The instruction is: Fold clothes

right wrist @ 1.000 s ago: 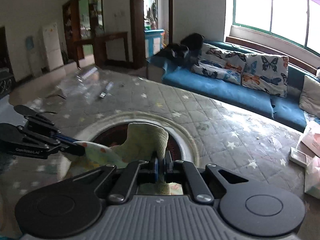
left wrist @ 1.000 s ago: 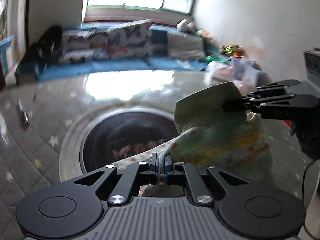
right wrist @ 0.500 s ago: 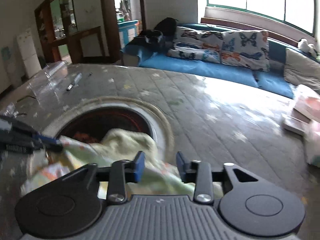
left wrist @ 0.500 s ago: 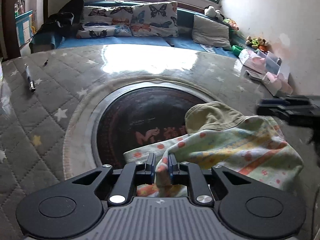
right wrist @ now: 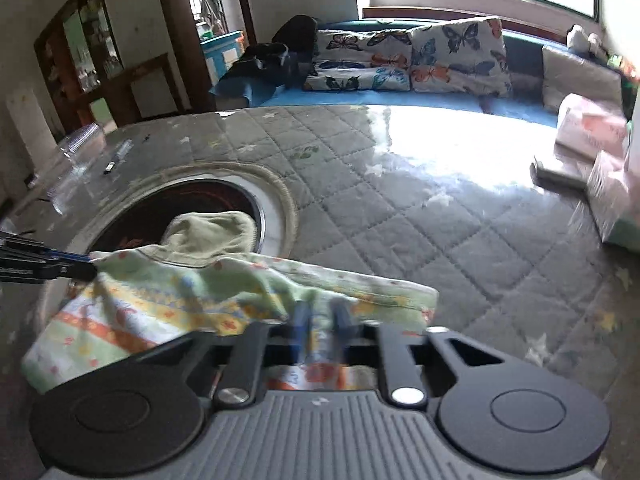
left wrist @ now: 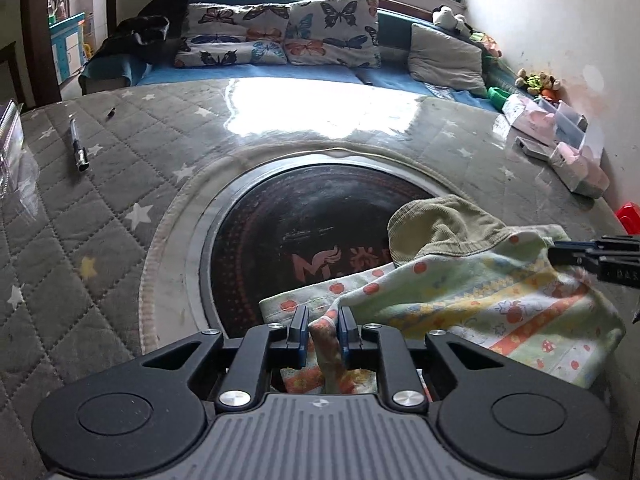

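Note:
A small patterned garment (left wrist: 480,300), pale green with orange and yellow prints and an olive lining, lies partly folded on the grey quilted table, over the edge of a dark round inset. My left gripper (left wrist: 323,330) has its jaws a little apart with a fold of the garment between them. It also shows in the right wrist view (right wrist: 80,264) at the cloth's left edge. My right gripper (right wrist: 322,320) is blurred, jaws slightly apart, over the garment (right wrist: 200,296). It also shows in the left wrist view (left wrist: 560,250) at the far right, touching the cloth.
The dark round inset (left wrist: 304,236) sits mid-table. A pen (left wrist: 78,148) and a clear plastic bag (left wrist: 16,156) lie at the left. Pink boxes (left wrist: 568,148) stand at the right edge. A blue sofa with butterfly cushions (left wrist: 288,36) runs behind the table.
The garment was held up between both grippers and now lies lowered on the table. My right gripper opened, let go, then narrowed again over the cloth. My left gripper's jaws loosened slightly.

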